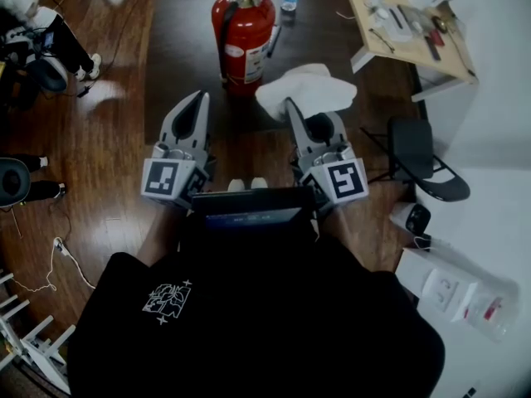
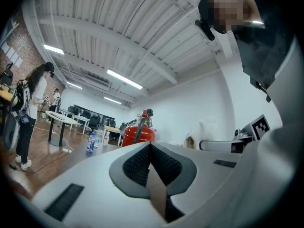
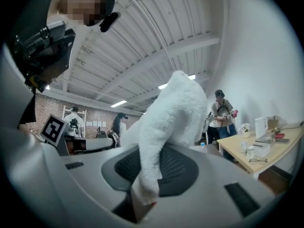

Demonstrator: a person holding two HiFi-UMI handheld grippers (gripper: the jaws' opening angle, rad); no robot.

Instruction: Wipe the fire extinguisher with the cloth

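The right gripper (image 1: 292, 110) is clamping a white fluffy cloth (image 1: 309, 89); the left gripper (image 1: 199, 99) is sitting closed, empty. The red fire extinguisher (image 1: 243, 36) is standing upright ahead, between both tips.

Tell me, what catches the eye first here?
The red fire extinguisher stands upright on the dark wooden floor, just ahead of both grippers. Next comes the fluffy white cloth, clamped in the right gripper near the extinguisher, while the left gripper is shut on nothing.
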